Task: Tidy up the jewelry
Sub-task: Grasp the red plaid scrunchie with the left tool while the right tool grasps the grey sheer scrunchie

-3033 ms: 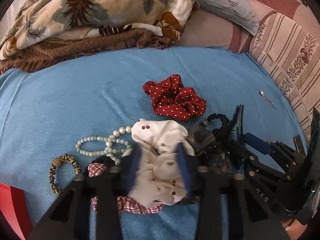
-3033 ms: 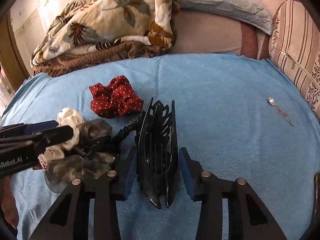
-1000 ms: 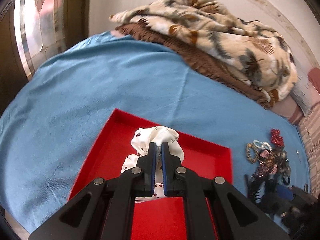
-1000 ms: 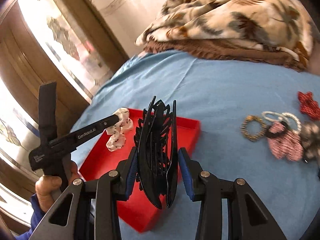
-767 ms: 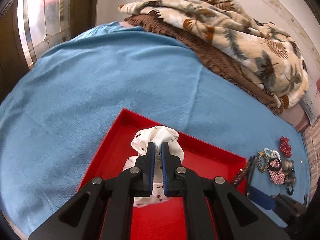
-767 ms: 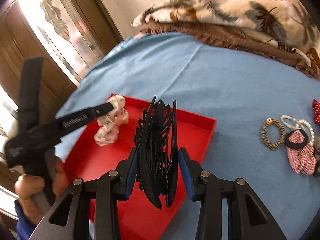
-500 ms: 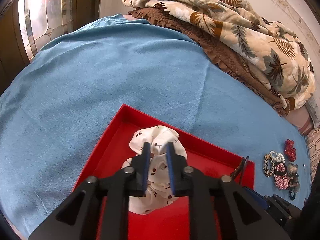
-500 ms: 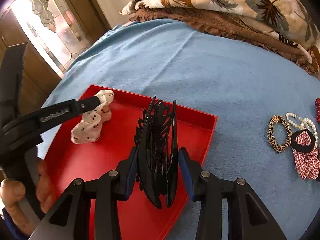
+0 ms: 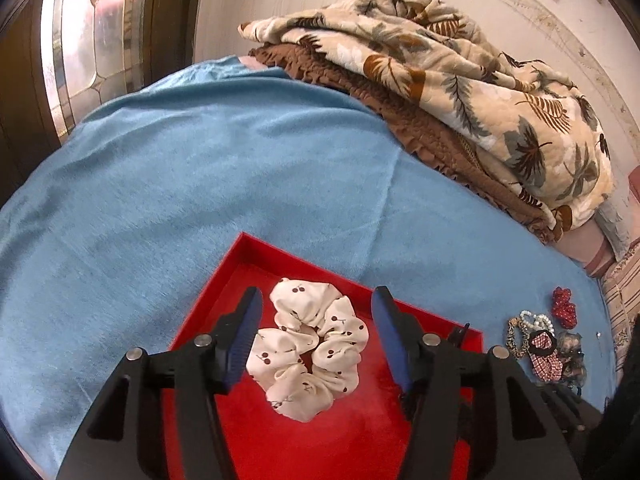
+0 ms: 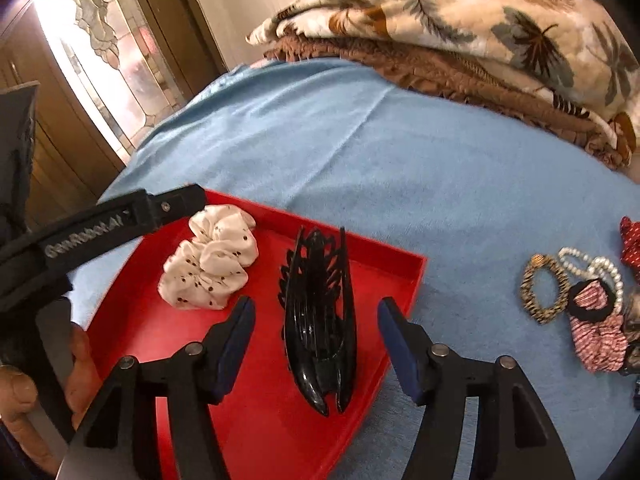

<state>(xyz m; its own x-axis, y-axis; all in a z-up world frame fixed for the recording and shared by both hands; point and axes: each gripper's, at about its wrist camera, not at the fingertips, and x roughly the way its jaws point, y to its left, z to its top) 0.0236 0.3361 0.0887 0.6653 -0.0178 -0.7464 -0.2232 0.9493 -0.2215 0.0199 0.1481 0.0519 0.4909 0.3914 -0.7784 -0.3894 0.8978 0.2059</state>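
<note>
Sorting: two pieces lie in the red tray [image 10: 404, 280], the rest wait on the bed [image 9: 200, 184].
Left hand-held gripper [image 9: 316, 344]: spread wide, nothing pinched; scrunchie [image 9: 308, 348] lies between its fingers on the tray floor.
Right hand-held gripper [image 10: 316, 344]: spread wide, empty; hair claw [image 10: 320, 320] rests in the tray between its fingers, touching neither.
Done: scrunchie and hair claw are in the tray.
Left: bracelet [image 10: 544, 288], pearls [image 10: 592, 268], checked scrunchie [image 10: 596, 328] and red scrunchie [image 9: 564, 312], off right of both grippers.
</note>
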